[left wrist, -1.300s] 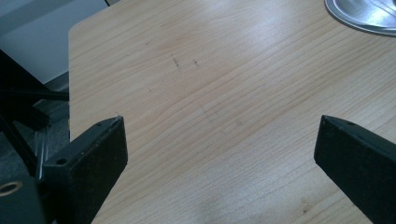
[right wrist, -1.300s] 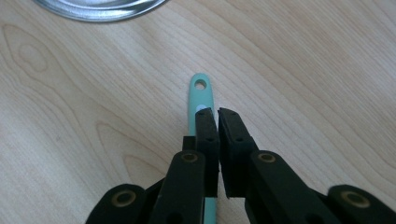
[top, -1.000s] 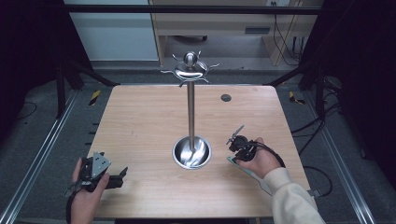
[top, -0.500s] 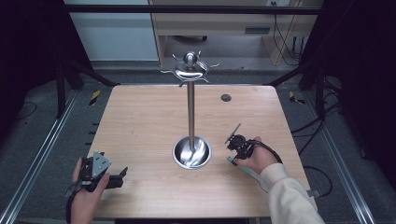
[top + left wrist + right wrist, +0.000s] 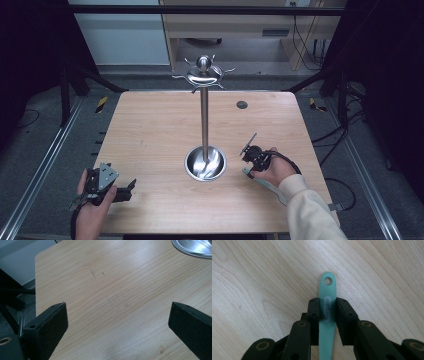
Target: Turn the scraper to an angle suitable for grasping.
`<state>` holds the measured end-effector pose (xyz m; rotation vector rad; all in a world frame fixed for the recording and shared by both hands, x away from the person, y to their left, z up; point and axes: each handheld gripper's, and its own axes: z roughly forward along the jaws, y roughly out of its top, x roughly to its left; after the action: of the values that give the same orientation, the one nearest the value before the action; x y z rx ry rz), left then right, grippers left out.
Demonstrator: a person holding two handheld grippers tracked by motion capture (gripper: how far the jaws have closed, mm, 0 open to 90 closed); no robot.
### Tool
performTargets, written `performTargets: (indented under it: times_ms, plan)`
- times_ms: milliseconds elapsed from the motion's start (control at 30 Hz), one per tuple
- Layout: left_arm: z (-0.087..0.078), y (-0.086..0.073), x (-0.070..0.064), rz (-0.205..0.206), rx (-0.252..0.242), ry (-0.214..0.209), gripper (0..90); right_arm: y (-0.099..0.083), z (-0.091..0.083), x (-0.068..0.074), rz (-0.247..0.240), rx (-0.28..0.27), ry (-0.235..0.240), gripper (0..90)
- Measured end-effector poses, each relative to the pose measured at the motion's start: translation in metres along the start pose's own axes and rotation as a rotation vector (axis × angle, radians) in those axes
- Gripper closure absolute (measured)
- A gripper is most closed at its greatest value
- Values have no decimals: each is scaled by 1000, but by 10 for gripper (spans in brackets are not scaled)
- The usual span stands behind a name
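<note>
Right gripper (image 5: 327, 302) clamps the teal silicone handle (image 5: 327, 315), its hanging hole just beyond the jaw tips over the wooden table (image 5: 150, 130); left gripper (image 5: 117, 312) gapes wide, holding nothing

high: above, fwd-down | claw cams: close on table (image 5: 150, 130)

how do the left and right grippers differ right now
The left gripper has its jaws spread wide with only bare table between them; the right gripper has its jaws closed on a green handle. In the high view the left sits near the table's front left corner, away from the metal stand; the right sits just beside the stand's base. Both are hand-held, low over the table.
</note>
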<state>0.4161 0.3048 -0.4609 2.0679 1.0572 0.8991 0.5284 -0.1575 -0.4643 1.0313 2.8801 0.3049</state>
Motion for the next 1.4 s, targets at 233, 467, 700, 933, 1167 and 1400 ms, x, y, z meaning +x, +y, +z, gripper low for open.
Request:
performTargets:
  times_ms: [233, 467, 700, 933, 1167, 1400]
  plan:
    - [1, 0, -1, 7, 5, -6, 22, 0, -14, 1, -8, -51, -17, 743]
    - [0, 0, 0, 1, 6, -4, 22, 5, -36, 2, -9, -104, -36, 744]
    - [0, -1, -1, 1, 6, -3, 22, 6, -69, 1, -14, -170, -74, 745]
    - [0, -1, 1, -1, 10, -6, 22, 3, -94, 2, 0, -252, -72, 745]
    - [1, -1, 0, -3, 7, -4, 22, 4, -116, 5, -15, -304, -86, 746]
    - [1, -1, 0, -4, 8, -6, 22, 6, -137, 9, -32, -380, -90, 746]
